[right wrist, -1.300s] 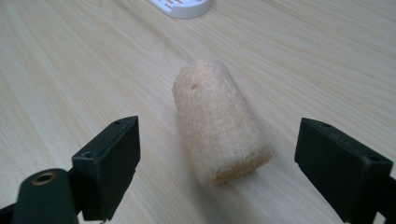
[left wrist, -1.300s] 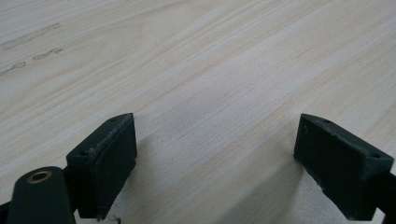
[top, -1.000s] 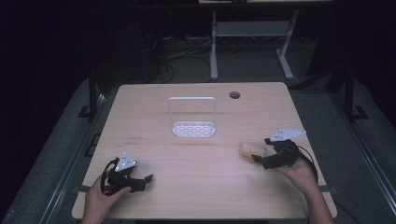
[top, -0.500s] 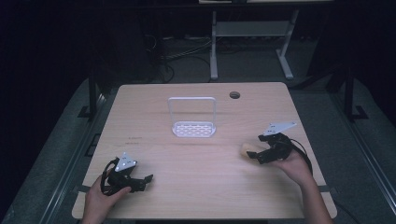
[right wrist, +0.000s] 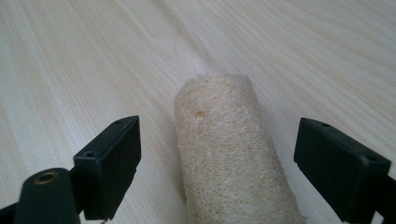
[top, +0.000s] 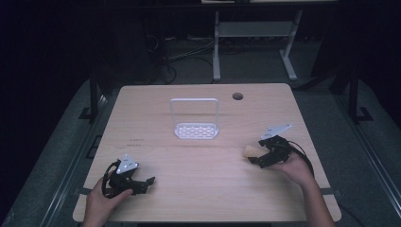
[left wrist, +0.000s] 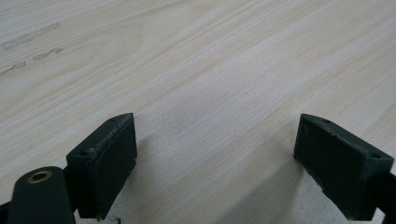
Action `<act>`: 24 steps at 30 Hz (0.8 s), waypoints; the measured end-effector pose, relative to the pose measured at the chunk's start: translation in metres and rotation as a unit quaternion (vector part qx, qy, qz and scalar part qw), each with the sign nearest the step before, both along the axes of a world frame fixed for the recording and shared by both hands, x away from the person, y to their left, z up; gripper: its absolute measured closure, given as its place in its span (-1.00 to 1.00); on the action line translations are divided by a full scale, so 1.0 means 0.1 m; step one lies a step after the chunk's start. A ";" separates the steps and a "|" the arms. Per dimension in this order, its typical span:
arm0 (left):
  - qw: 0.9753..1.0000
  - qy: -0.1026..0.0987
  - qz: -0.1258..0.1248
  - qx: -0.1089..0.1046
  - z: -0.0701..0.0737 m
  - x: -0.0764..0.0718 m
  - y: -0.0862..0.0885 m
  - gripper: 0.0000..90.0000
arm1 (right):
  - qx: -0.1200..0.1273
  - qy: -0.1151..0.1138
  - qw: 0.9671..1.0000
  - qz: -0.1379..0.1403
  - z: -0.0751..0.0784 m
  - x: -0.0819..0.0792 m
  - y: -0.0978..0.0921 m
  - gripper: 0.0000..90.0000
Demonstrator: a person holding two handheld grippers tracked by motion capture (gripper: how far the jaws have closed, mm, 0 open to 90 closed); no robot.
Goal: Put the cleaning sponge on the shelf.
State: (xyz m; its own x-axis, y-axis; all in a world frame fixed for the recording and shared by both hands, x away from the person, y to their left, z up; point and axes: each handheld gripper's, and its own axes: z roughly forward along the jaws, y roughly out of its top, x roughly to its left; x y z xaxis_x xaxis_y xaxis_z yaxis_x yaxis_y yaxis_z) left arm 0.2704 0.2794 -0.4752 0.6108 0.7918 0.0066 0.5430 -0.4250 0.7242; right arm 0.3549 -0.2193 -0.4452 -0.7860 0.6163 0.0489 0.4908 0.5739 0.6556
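Since the earlier frames, the right gripper (top: 257, 156) has been drawn slightly back from the pale loofah roll (top: 249, 151), so that the roll's end is again exposed ahead of the jaw tips; half a second ago it was covered by the tool. No shift is noted in the left gripper (top: 146, 183) or in the white wire rack (top: 195, 130).

Left side: the left gripper is held low over the wooden table (top: 198, 189) in the person's left hand (top: 101, 201), at the near left corner in the high view. In the left gripper view its jaws are seen set wide apart, with bare wood grain between and beyond them. Nothing is gripped. Faint dark marks (left wrist: 32, 44) are recorded on the board, ahead and to the left of the jaws.

Centre: the rack stands upright on the table, well beyond both tools, its perforated base flat on the wood.

Right side: the right gripper is held in the person's right hand (top: 295, 165). In the right gripper view the jaws are seen spread wide. The loofah roll (right wrist: 231, 154) lies on the table between them, lengthwise along the tool's axis, its far end projecting past the tips. A gap is seen on either side of the roll; neither pad is touching it.
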 end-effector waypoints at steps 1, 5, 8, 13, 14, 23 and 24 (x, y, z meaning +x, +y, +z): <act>1.000 0.000 0.000 0.000 0.00 0.00 0.00 -0.72 | -0.004 -0.001 1.000 0.002 -0.01 0.00 0.00 -0.67; 1.000 0.000 0.000 0.000 0.00 0.00 0.00 -0.72 | -0.013 0.004 1.000 0.003 -0.05 0.02 0.01 -0.66; 1.000 0.000 0.000 0.000 0.00 0.00 0.00 -0.72 | -0.017 0.005 1.000 0.002 -0.07 0.03 0.02 -0.65; 1.000 0.000 0.000 0.000 0.00 0.00 0.00 -0.72 | -0.029 0.009 1.000 0.002 -0.11 0.04 0.04 -0.54; 1.000 0.000 0.000 0.000 0.00 0.00 0.00 -0.72 | -0.030 0.008 1.000 0.004 -0.13 0.04 0.04 -0.52; 1.000 0.000 0.000 0.000 0.00 0.00 0.00 -0.72 | -0.036 0.004 0.999 0.002 -0.14 0.04 0.03 -0.29; 1.000 0.000 0.000 0.000 0.00 0.00 0.00 -0.72 | -0.038 0.000 0.999 0.002 -0.14 0.03 0.03 -0.27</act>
State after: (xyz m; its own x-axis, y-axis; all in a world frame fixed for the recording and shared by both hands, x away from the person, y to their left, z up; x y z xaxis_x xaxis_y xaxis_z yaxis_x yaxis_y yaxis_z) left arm 0.2704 0.2794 -0.4752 0.6106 0.7919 0.0066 0.5430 -0.4247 0.7244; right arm 0.3580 -0.2163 -0.4588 -0.7889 0.6145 0.0028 0.4884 0.6243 0.6097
